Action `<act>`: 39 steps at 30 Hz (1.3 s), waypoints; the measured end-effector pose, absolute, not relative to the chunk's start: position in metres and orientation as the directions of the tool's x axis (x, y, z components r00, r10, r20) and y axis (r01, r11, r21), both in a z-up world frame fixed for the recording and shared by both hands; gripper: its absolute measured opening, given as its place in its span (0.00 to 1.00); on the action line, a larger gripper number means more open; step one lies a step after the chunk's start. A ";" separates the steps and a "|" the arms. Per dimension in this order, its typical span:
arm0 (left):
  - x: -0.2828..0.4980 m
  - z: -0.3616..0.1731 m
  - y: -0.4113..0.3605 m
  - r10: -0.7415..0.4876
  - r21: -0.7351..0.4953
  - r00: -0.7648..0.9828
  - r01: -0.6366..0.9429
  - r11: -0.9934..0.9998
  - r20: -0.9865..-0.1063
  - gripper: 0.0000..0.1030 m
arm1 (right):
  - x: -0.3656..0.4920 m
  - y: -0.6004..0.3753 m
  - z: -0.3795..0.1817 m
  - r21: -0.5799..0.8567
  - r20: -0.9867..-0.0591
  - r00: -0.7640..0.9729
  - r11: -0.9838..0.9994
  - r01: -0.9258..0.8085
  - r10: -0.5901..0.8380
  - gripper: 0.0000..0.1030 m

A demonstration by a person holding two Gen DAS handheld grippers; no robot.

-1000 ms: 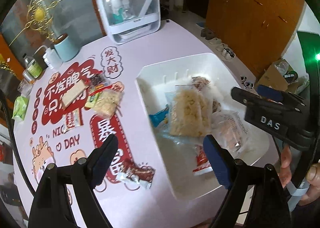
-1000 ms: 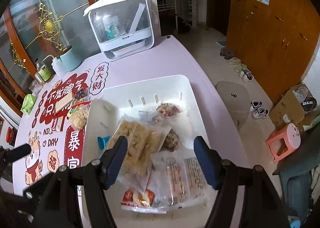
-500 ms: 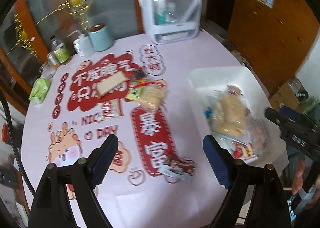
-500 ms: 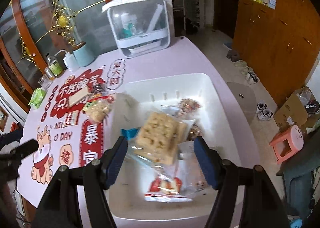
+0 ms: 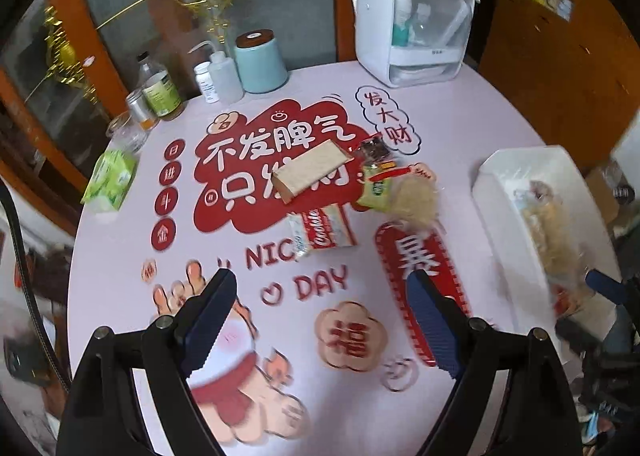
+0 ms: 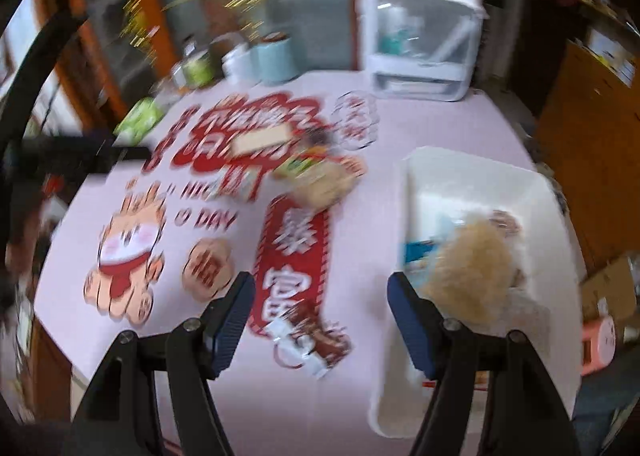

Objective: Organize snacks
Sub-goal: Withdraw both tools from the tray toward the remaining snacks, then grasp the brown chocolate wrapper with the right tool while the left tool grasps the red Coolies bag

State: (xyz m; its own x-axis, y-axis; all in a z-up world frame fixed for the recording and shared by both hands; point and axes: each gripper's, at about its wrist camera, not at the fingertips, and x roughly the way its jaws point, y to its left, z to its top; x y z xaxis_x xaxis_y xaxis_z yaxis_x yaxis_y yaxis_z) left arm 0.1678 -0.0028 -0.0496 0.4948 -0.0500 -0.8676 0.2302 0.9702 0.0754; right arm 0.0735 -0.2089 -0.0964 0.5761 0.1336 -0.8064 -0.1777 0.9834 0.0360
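Several snack packs lie on the pink table: a tan wafer block (image 5: 310,170), a red cookie pack (image 5: 326,232), a green pack (image 5: 376,186), a pale crisp bag (image 5: 416,202) and a dark pack (image 5: 374,150). A white bin (image 5: 500,192) at right holds several snacks. My left gripper (image 5: 320,316) is open and empty, above the table short of the cookie pack. My right gripper (image 6: 320,316) is open and empty, above a dark red wrapped snack (image 6: 316,336), left of the bin (image 6: 532,188). The right wrist view is blurred.
A white lidded container (image 5: 412,20) stands at the table's far edge. A teal canister (image 5: 260,62), bottles (image 5: 220,72), jars (image 5: 162,94) and a green tissue pack (image 5: 110,180) line the back left. Wooden cabinets (image 5: 560,56) stand at right.
Both grippers have swung left, away from the bin toward the table's middle. The bin has slid to the right edge of both views. Both grippers stay open.
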 end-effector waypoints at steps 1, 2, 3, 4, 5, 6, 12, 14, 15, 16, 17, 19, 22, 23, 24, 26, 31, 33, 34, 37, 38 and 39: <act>0.174 -0.055 0.000 -0.054 0.081 0.488 0.250 0.965 -0.871 0.83 | 0.073 -0.199 -0.106 0.017 -0.815 0.564 0.977 -0.211 0.136 0.67; 0.180 -0.061 0.003 -0.058 0.086 0.478 0.274 0.958 -0.877 0.83 | 0.072 -0.191 -0.115 0.007 -0.821 0.551 0.969 -0.247 0.146 0.67; 0.190 -0.070 0.008 -0.084 0.079 0.462 0.322 0.943 -0.883 0.83 | 0.070 -0.185 -0.123 0.001 -0.828 0.539 0.961 -0.276 0.156 0.67; 0.197 -0.078 0.009 -0.101 0.077 0.448 0.362 0.929 -0.888 0.83 | 0.069 -0.178 -0.135 -0.022 -0.842 0.519 0.953 -0.303 0.146 0.67; 0.202 -0.084 0.008 -0.104 0.080 0.436 0.385 0.919 -0.894 0.83 | 0.068 -0.175 -0.143 -0.039 -0.853 0.505 0.948 -0.317 0.134 0.67; 0.211 -0.096 0.008 -0.116 0.086 0.413 0.440 0.894 -0.904 0.83 | 0.069 -0.170 -0.154 -0.059 -0.866 0.485 0.939 -0.339 0.121 0.67; 0.234 -0.146 -0.009 -0.083 0.184 0.355 0.652 0.736 -0.931 0.83 | 0.077 -0.149 -0.196 -0.133 -0.914 0.402 0.905 -0.405 0.045 0.67; 0.239 -0.158 -0.015 -0.067 0.215 0.354 0.698 0.683 -0.933 0.83 | 0.083 -0.144 -0.208 -0.183 -0.921 0.390 0.892 -0.414 -0.008 0.67; 0.243 -0.166 -0.019 -0.065 0.225 0.349 0.724 0.652 -0.935 0.83 | 0.085 -0.144 -0.213 -0.191 -0.925 0.380 0.889 -0.416 -0.021 0.67; 0.247 -0.172 -0.021 -0.066 0.225 0.341 0.741 0.632 -0.938 0.83 | 0.088 -0.144 -0.218 -0.195 -0.930 0.365 0.888 -0.416 -0.034 0.67; 0.250 -0.176 -0.022 -0.065 0.226 0.337 0.750 0.622 -0.939 0.83 | 0.092 -0.144 -0.222 -0.194 -0.935 0.351 0.889 -0.415 -0.040 0.67; 0.260 -0.186 -0.026 -0.064 0.210 0.306 0.777 0.593 -0.950 0.83 | 0.097 -0.146 -0.226 -0.185 -0.944 0.327 0.890 -0.416 -0.044 0.67; 0.275 -0.198 -0.030 -0.060 0.185 0.264 0.802 0.568 -0.963 0.83 | 0.105 -0.149 -0.233 -0.174 -0.956 0.289 0.892 -0.417 -0.051 0.67; 0.279 -0.201 -0.031 -0.061 0.176 0.253 0.808 0.563 -0.966 0.83 | 0.108 -0.150 -0.236 -0.165 -0.963 0.265 0.895 -0.414 -0.055 0.67; 0.285 -0.204 -0.033 -0.066 0.158 0.232 0.816 0.556 -0.970 0.83 | 0.111 -0.151 -0.238 -0.155 -0.967 0.248 0.897 -0.413 -0.052 0.67; 0.291 -0.208 -0.036 -0.068 0.136 0.204 0.829 0.542 -0.977 0.83 | 0.114 -0.153 -0.239 -0.132 -0.973 0.227 0.901 -0.413 -0.038 0.67; 0.301 -0.220 -0.047 -0.049 0.111 0.154 0.868 0.483 -0.987 0.83 | 0.118 -0.161 -0.242 -0.066 -0.987 0.163 0.916 -0.396 -0.001 0.67; 0.307 -0.226 -0.050 -0.039 0.095 0.128 0.875 0.475 -0.991 0.83 | 0.119 -0.165 -0.243 -0.041 -0.990 0.139 0.923 -0.383 0.014 0.66; 0.310 -0.230 -0.051 -0.028 0.093 0.120 0.875 0.474 -0.992 0.83 | 0.119 -0.167 -0.243 -0.031 -0.991 0.129 0.925 -0.378 0.020 0.65; 0.317 -0.239 -0.052 -0.005 0.082 0.095 0.879 0.469 -0.995 0.83 | 0.117 -0.168 -0.242 -0.019 -0.993 0.116 0.926 -0.378 0.027 0.56; 0.319 -0.243 -0.052 0.006 0.084 0.091 0.879 0.469 -0.996 0.83 | 0.116 -0.168 -0.241 -0.019 -0.993 0.115 0.924 -0.382 0.027 0.50; 0.321 -0.246 -0.052 0.011 0.081 0.086 0.879 0.470 -0.996 0.83 | 0.115 -0.167 -0.241 -0.021 -0.994 0.110 0.923 -0.385 0.023 0.49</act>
State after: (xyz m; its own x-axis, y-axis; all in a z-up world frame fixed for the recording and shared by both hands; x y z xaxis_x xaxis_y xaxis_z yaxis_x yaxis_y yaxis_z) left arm 0.3215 -0.0517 -0.2455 0.0858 0.0112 -0.9963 0.8790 0.4699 0.0810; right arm 0.1151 -0.1671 -0.2409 0.1097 0.0230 -0.9937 -0.3849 0.9227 -0.0211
